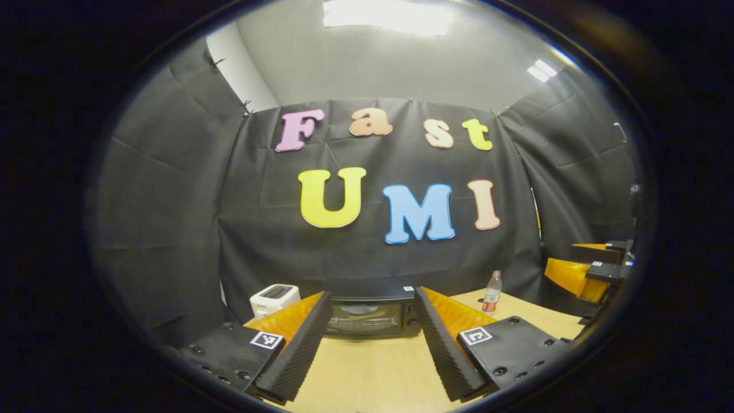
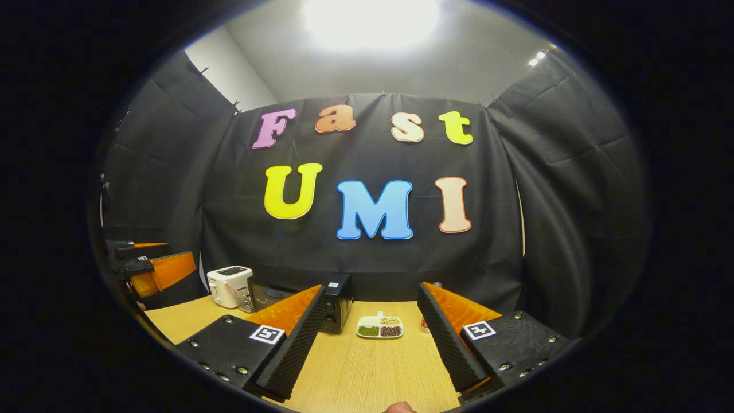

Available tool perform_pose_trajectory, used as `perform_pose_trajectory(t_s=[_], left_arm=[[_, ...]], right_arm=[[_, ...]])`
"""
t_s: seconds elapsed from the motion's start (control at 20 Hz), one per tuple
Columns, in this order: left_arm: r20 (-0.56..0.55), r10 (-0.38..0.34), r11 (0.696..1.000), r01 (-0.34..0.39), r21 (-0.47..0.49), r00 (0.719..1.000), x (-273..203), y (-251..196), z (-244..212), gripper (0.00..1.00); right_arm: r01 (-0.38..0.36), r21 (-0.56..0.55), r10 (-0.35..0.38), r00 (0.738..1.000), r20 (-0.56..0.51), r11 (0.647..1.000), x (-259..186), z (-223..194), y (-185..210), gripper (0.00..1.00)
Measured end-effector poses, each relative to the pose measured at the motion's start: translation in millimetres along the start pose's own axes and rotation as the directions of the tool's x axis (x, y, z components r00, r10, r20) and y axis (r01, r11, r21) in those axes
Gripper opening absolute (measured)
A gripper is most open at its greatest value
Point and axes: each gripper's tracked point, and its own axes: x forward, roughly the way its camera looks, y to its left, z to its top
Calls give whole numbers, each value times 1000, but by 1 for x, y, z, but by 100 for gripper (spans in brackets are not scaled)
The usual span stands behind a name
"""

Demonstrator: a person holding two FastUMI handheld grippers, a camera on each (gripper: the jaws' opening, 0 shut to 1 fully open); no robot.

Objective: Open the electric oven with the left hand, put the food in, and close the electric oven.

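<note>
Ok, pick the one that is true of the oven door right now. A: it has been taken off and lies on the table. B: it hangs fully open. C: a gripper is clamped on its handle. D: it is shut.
D: in the left gripper view the oven stands with its glass door flat against the front, and the left gripper is open, short of it.

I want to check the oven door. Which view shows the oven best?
The left gripper view: the oven faces it, door closed, between the open fingers. The right gripper view shows the oven partly hidden behind a finger.
</note>
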Motion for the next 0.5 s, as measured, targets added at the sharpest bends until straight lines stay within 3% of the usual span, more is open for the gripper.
perform_pose_trajectory(t_s=[0.5], left_arm=[[-1,15,1000,-15,11,1000,-8,11,2,100]], right_arm=[[-1,-11,1,1000,-2,1000,0,2,10,98]])
